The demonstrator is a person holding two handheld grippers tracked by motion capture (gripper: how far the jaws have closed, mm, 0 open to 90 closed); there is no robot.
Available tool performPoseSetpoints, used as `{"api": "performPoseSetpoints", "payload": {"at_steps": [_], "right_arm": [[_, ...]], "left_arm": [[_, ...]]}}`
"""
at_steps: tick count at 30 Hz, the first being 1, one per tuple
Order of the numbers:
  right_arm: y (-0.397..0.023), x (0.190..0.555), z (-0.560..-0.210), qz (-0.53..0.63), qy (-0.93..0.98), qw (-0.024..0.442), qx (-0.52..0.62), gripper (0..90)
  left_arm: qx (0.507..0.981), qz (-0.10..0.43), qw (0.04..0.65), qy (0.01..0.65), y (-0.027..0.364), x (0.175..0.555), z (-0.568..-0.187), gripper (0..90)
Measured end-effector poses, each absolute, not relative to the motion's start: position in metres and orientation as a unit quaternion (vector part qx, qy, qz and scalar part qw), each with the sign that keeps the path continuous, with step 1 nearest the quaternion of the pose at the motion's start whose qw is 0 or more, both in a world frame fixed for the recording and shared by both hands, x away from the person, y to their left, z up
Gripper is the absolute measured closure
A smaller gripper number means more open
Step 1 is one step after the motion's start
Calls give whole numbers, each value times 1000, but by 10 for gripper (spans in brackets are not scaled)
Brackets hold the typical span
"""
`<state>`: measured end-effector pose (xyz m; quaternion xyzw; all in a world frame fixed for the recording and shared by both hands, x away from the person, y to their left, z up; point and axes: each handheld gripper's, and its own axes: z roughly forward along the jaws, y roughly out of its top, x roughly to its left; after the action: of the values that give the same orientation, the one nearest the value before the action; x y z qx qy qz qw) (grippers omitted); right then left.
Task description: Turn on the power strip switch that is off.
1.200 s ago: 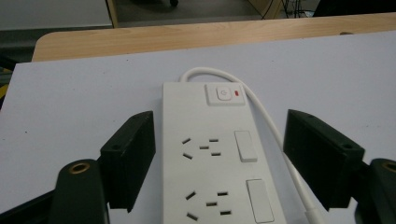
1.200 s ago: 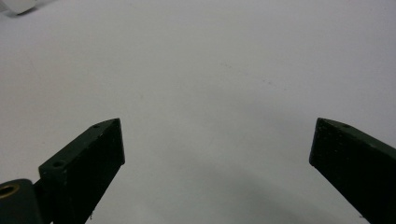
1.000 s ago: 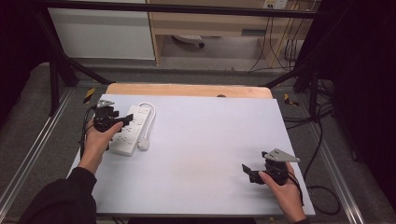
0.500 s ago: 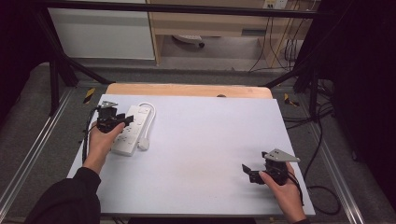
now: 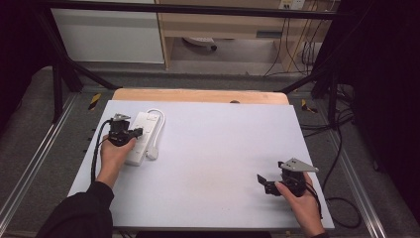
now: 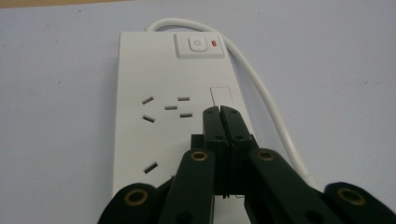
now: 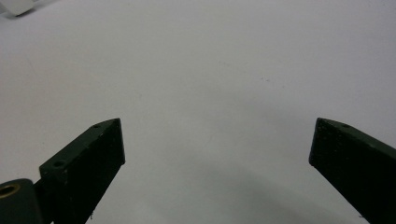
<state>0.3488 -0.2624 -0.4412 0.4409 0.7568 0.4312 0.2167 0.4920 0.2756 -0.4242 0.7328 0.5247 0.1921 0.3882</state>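
My left tool (image 6: 220, 112) has just pressed its black jaws together with nothing between them, tips over the flat white plastic power strip (image 6: 159, 98). That view alone shows its socket slots, push switch (image 6: 197, 44) and red light beyond. From above, the strip (image 5: 141, 136) lies at the pale grey table's (image 5: 218, 148) left-far part, well apart from my right tool (image 5: 263, 182), jaws spread over bare table.

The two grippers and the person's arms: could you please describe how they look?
Both the left gripper and the right gripper are black with two flat jaws; brass-coloured rivets mark the left's linkages. Each carries a grey three-cornered plate and trails a black cable. A dark sleeve covers the left forearm.
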Motion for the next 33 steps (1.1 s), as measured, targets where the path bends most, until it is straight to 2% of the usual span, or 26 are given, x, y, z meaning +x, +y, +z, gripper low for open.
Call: {"api": "performPoseSetpoints", "payload": {"at_steps": [12,33], "right_arm": [[-262,349,-441,430,756,216,443,37],[-262,349,-443,426,761,212,441,37]], "left_arm": [[749,186,384,507,268,490,-427,900],[747,178,393,506,265,492,-430,900]]}}
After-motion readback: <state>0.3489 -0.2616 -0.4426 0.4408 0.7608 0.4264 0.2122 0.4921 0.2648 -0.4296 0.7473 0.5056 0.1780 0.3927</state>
